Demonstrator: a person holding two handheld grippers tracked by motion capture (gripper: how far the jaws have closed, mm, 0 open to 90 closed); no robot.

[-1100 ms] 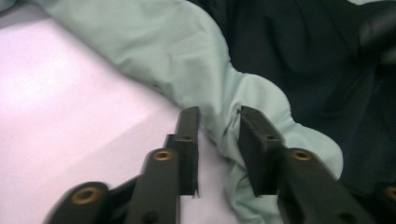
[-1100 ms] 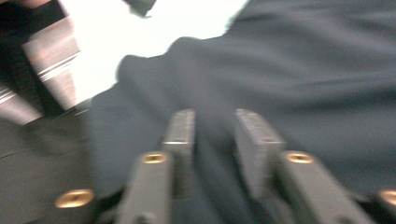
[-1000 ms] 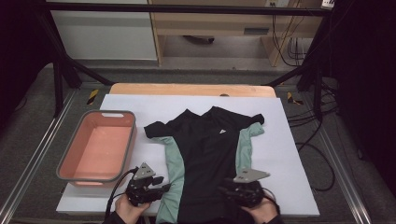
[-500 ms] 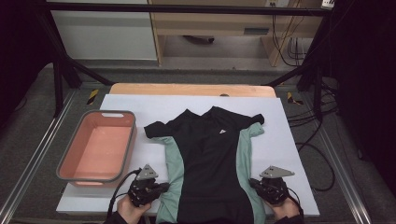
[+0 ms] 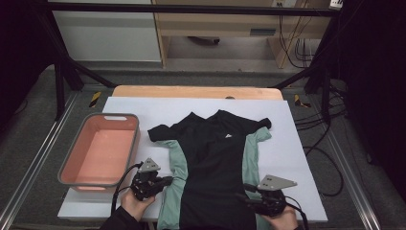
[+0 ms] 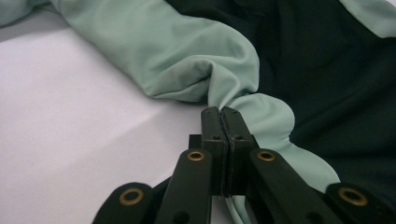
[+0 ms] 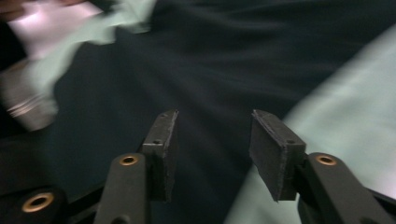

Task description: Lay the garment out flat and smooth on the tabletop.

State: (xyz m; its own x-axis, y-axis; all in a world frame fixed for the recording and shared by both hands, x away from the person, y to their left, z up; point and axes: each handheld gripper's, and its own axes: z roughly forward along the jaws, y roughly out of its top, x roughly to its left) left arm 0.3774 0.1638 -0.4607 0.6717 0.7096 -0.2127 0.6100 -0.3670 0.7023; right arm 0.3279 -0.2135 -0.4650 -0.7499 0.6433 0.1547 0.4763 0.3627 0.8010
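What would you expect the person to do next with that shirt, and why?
Probably close the right gripper on the shirt near its hem. The left gripper is already shut on a pinch of the mint green side panel, while the right one's jaws, which have just been opening, stand apart above the fabric, gripping nothing.

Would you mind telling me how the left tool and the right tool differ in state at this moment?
The left tool has its jaws pressed together, pinching the mint-green edge of the shirt; the right tool has its jaws apart, having just been opening, with nothing clamped. The left tool sits at the shirt's side edge over the white sheet; the right tool hovers over the black panel beside a mint strip. Both are hand-held at the shirt's lower end.
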